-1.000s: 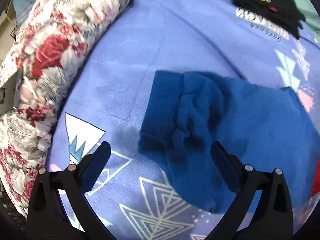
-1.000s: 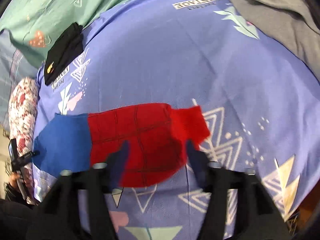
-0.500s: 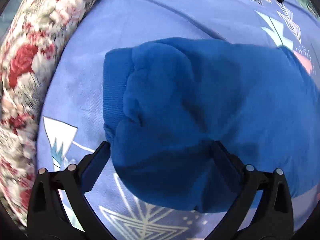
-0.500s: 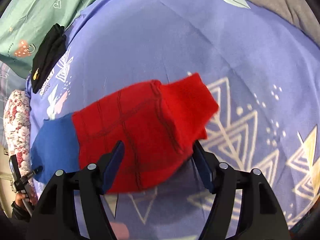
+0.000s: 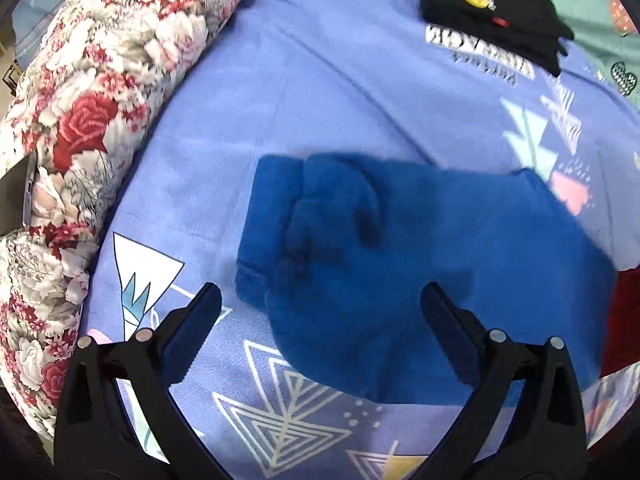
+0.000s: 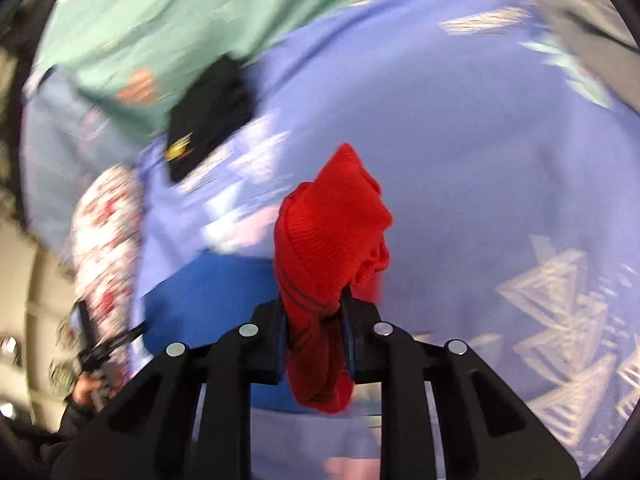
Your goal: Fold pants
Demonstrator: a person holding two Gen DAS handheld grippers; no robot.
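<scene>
While the frame blurs, right gripper [image 6: 314,330]: jaws just closed, clamped on bunched red end of pants [image 6: 332,232], cloth lifted off bedspread [image 6: 460,152].
Left gripper [image 5: 320,320]: jaws wide apart, nothing between pads, pointing steeply down above blue end.
Pants: blue half [image 5: 400,264] flat on bedspread, near floral pillow [image 5: 88,120].
Black garment [image 5: 492,12]: far edge.

The left gripper [image 5: 320,310] is matte black plastic: two angular arms, each with a pair of round silver screw heads, ending in flat jaws faced with dark blue ribbed pads. The right gripper [image 6: 314,322] has the same build, black arms with silver screw heads and blue-faced pads. A dark sleeve [image 6: 48,440] shows at the lower left edge of the right wrist view.
</scene>
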